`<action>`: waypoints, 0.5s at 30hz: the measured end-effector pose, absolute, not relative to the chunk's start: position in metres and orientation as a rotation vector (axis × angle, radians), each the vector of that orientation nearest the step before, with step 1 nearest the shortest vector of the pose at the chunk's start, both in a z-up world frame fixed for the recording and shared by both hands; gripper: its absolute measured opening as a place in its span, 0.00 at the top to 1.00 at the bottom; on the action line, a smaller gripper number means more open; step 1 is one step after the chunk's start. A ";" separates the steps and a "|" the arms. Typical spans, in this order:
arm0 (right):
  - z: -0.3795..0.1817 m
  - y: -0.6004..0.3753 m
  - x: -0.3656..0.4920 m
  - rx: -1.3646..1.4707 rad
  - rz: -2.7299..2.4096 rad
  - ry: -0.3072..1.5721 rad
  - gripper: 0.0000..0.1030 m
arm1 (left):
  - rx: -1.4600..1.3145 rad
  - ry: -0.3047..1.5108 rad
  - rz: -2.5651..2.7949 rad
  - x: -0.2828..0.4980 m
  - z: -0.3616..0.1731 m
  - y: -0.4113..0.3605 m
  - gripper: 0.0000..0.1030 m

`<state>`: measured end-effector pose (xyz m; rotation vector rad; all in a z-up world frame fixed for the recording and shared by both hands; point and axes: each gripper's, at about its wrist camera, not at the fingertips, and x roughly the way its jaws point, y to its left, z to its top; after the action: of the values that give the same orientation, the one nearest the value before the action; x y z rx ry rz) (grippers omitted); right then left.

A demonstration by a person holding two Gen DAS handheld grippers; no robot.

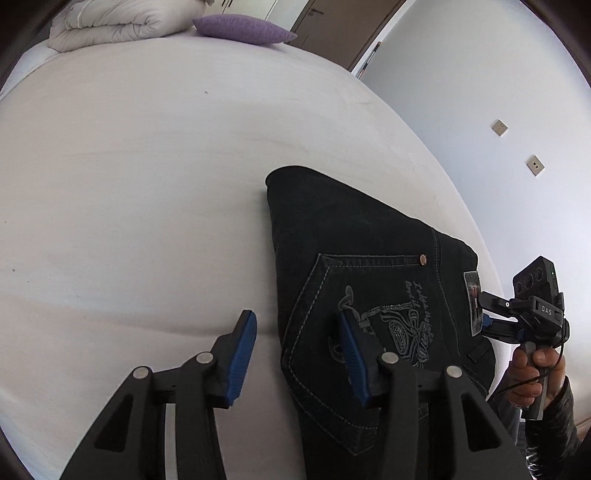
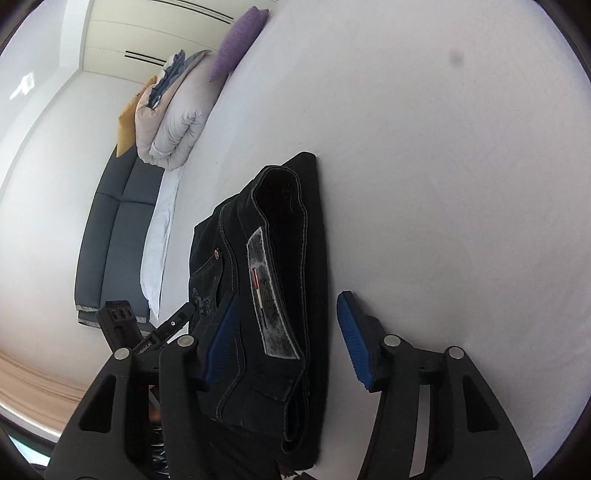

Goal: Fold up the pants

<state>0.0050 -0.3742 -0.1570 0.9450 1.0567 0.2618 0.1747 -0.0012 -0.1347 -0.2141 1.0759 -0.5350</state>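
Black jeans (image 1: pixel 354 266) lie folded in a compact stack on the white bed (image 1: pixel 147 166), back pocket with pale embroidery facing up. My left gripper (image 1: pixel 297 354) is open over the stack's left edge, holding nothing. The right gripper (image 1: pixel 487 317) shows at the waistband end of the jeans, held by a hand. In the right wrist view the jeans (image 2: pixel 280 258) lie between the open fingers of my right gripper (image 2: pixel 284 339), with the waistband patch visible; the jaws stand wide on either side of the stack, empty. The left gripper (image 2: pixel 170 328) shows at the lower left there.
A folded white duvet (image 1: pixel 110 22) and a purple pillow (image 1: pixel 243 27) lie at the far end of the bed. A white wall (image 1: pixel 480 92) is to the right. A dark blue headboard (image 2: pixel 110 229) and more pillows show in the right wrist view.
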 end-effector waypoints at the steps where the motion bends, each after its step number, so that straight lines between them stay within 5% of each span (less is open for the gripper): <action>1: -0.160 -0.369 0.011 0.934 0.263 1.074 0.54 | -0.219 1.094 -0.538 0.178 -0.138 -0.003 0.50; 4: -0.165 -0.359 0.024 0.906 0.264 1.097 0.68 | -0.233 1.118 -0.547 0.184 -0.142 -0.009 0.48; 11: -0.156 -0.338 0.030 0.805 0.247 1.048 0.80 | -0.216 1.089 -0.575 0.179 -0.135 -0.016 0.77; 15: -0.130 -0.326 0.036 0.707 0.241 1.007 0.83 | -0.227 1.041 -0.582 0.176 -0.113 -0.016 0.81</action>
<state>0.0355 -0.3260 -0.1301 0.7068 1.0072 0.2407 0.1757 -0.0162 -0.1130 -0.2269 1.0414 -0.5817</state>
